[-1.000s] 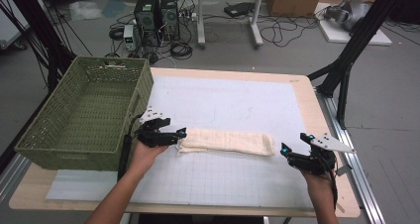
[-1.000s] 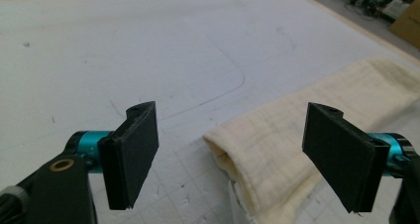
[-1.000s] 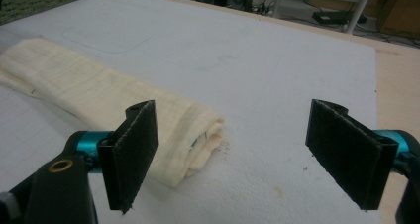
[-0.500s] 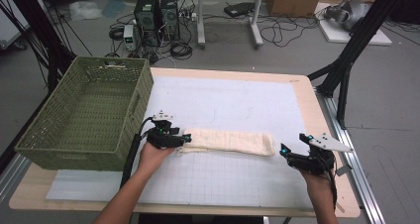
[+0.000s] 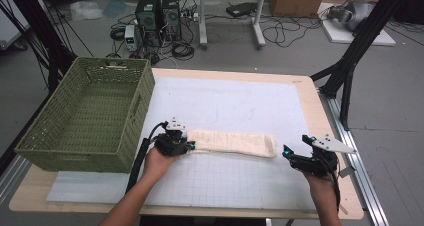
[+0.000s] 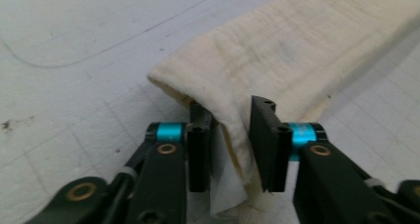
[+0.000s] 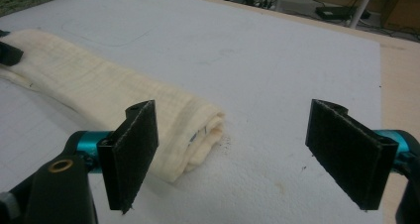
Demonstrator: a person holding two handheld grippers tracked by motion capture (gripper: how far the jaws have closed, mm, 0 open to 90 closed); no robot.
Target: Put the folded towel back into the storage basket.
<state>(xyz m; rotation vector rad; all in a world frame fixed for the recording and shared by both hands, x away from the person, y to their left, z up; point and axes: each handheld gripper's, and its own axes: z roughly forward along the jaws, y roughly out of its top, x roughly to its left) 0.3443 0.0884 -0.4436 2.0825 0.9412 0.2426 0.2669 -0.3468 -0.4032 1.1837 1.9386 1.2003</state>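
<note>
Left gripper (image 5: pixel 189 146) newly against towel (image 5: pixel 235 143), beside basket (image 5: pixel 85 116)

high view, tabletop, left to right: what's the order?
Basket → left gripper, its jaws just closing on the near end of the cloth → folded cloth → right gripper, jaws open, just past the cloth's other end.

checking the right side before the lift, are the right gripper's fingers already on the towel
No, the right gripper stands wide open, its fingers apart from the folded end of the towel, which lies on the mat beyond them.
</note>
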